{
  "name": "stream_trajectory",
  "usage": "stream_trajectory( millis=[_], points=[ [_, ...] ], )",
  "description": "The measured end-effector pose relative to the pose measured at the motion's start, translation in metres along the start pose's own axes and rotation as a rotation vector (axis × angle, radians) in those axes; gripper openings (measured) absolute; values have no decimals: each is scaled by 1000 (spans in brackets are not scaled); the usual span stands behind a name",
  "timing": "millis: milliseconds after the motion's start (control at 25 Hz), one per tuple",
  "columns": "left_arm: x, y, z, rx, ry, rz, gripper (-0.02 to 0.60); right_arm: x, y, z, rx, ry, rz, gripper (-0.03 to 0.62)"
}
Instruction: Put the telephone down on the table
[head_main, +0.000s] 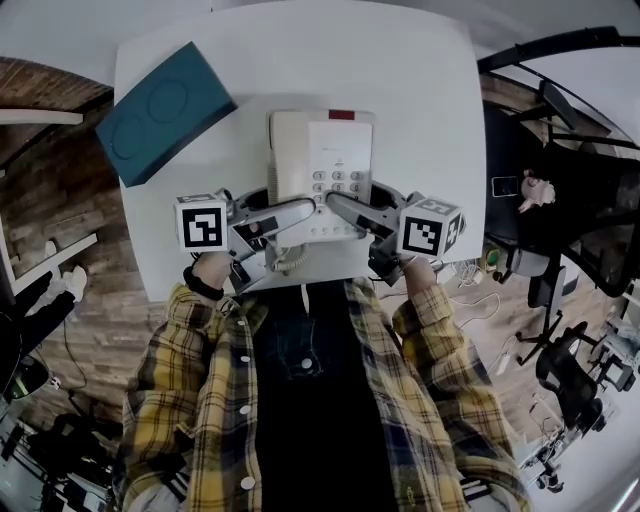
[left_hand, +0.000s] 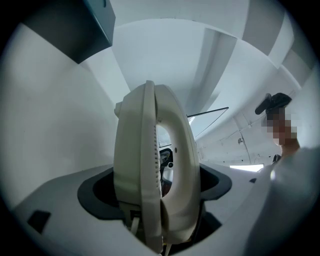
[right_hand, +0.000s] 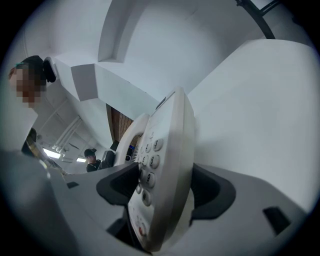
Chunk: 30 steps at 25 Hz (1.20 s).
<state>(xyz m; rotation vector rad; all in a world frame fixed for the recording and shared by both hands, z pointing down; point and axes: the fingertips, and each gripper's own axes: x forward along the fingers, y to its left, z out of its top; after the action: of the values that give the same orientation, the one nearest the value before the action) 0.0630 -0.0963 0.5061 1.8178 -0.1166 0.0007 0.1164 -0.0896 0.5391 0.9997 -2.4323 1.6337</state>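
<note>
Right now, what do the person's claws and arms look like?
Left claw and right claw: light grey curved fingers with dark inner pads. Each carries a white cube printed with black square markers. The sleeves are yellow-and-dark plaid. A black wristband is on the left wrist.

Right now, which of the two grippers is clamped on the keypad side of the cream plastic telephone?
The right gripper: the telephone's number keys sit between its jaws, while the left gripper clamps the handset side.
</note>
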Motion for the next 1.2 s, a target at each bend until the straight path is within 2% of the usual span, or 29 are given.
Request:
stream_trajectory(
  millis=[240,640,760,960,1120,1200],
  points=[
    [3,8,-8,-32,15,0,400,-3,-7,-9,24,18,-19,293],
    [10,22,-13,-188,8,38,407,-6,-21,-7,49,38,-74,298],
    [15,23,-10,-228,-13,26,407,-7,-26,-5,70,33,-91,298],
    [13,25,-9,-217,-9,35,408,-6,-27,-3,49,41,-112,299],
    [18,32,-16,-88,67,114,408,-8,-41,0,-89,102,-226,298],
    [20,35,-20,-52,96,150,408,-7,-47,0,-118,131,-242,298]
  ],
)
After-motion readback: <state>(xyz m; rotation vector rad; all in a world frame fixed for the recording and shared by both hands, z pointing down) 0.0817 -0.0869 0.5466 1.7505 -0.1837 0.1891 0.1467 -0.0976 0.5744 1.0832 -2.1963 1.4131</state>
